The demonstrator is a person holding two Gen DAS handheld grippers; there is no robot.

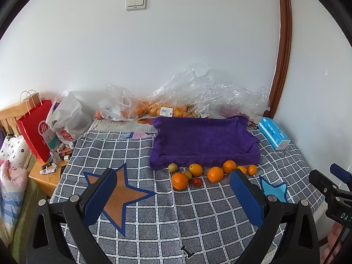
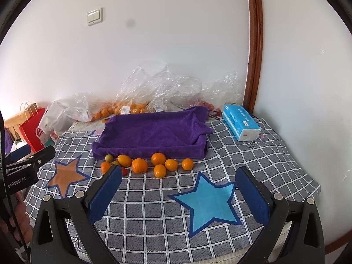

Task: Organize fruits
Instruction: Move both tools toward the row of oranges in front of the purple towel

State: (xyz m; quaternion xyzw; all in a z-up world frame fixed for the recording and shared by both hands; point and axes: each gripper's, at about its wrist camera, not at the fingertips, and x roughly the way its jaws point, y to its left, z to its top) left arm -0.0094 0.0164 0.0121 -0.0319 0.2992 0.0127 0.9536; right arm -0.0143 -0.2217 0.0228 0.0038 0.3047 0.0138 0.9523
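Several oranges [image 1: 215,174] [image 2: 139,165], a yellow lemon [image 1: 196,169] [image 2: 124,160], small green fruits [image 1: 173,167] [image 2: 109,158] and a small red fruit [image 1: 197,182] lie in a loose row on the checked cloth, right in front of a tray draped in purple towel [image 1: 204,140] [image 2: 151,132]. My left gripper [image 1: 173,198] is open and empty, hovering short of the fruit row. My right gripper [image 2: 178,194] is open and empty, above a light blue star patch [image 2: 206,202], also short of the fruits.
Clear plastic bags with more oranges [image 1: 154,107] [image 2: 123,107] lie against the wall behind the tray. A blue tissue pack [image 1: 274,135] [image 2: 241,122] sits at the right. A red paper bag [image 1: 36,129] and clutter stand at the left. An orange star patch [image 1: 120,194] marks the cloth.
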